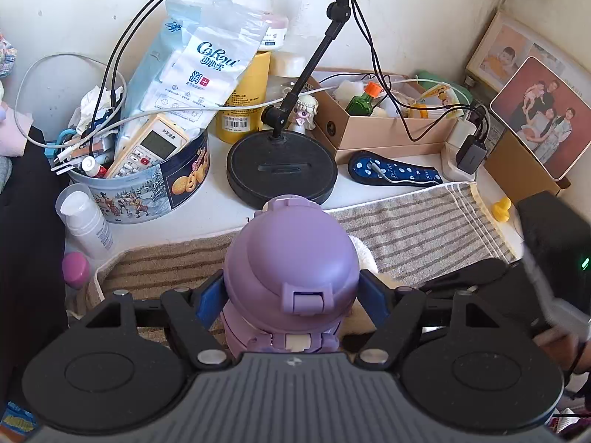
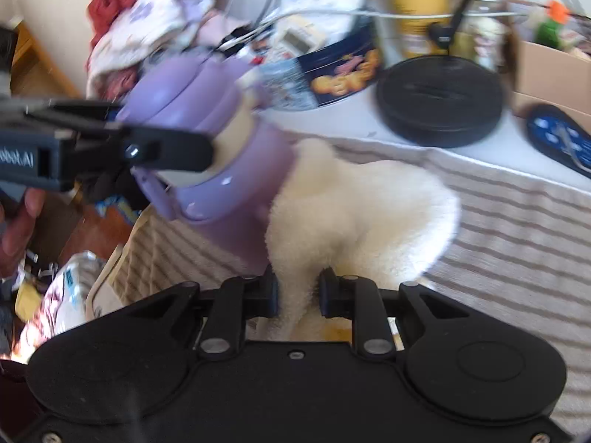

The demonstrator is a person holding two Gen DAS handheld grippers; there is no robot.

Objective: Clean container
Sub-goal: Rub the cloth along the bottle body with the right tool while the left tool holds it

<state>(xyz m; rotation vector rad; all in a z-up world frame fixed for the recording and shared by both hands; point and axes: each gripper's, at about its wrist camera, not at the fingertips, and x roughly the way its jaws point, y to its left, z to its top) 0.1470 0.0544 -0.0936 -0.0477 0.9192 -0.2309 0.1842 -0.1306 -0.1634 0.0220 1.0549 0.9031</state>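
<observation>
The left gripper point(image 1: 291, 302) is clamped on a lilac plastic flask with a domed flip lid point(image 1: 291, 258), its blue-padded fingers point(image 1: 212, 301) pressing on either side of the neck just below the lid. The flask stands tilted, and in the right wrist view it leans with its lid toward the upper left, the black finger of the left gripper point(image 2: 162, 147) crossing its pale collar, a hand point(image 2: 18, 221) behind it at the frame's edge.

The right gripper point(image 2: 298, 293) is nearly closed, pinching a fluffy cream-white cloth point(image 2: 354, 214) between its fingers. The cloth bunches up from the jaws and lies against the lower side of the flask point(image 2: 218, 155), touching its body. From the left wrist camera only a sliver of the cloth point(image 1: 364, 254) shows, just right of the flask.

Under both lies a grey and brown striped towel point(image 1: 424, 229) spread over the front of a white tabletop point(image 1: 207, 214). Behind it stands a black round lamp base point(image 1: 282, 171) with a thin jointed arm. Left of that base sits a round biscuit tin point(image 1: 155, 184) stuffed with a remote control point(image 1: 147, 147), cables and a tissue pack. A yellow cylindrical bottle point(image 1: 245, 107) stands behind the tin, and an open cardboard box point(image 1: 384, 129) sits to the right. A small yellow rubber duck point(image 1: 501, 208) rests near the towel's far right corner, with framed photographs point(image 1: 539, 118) leaning on the wall beyond
</observation>
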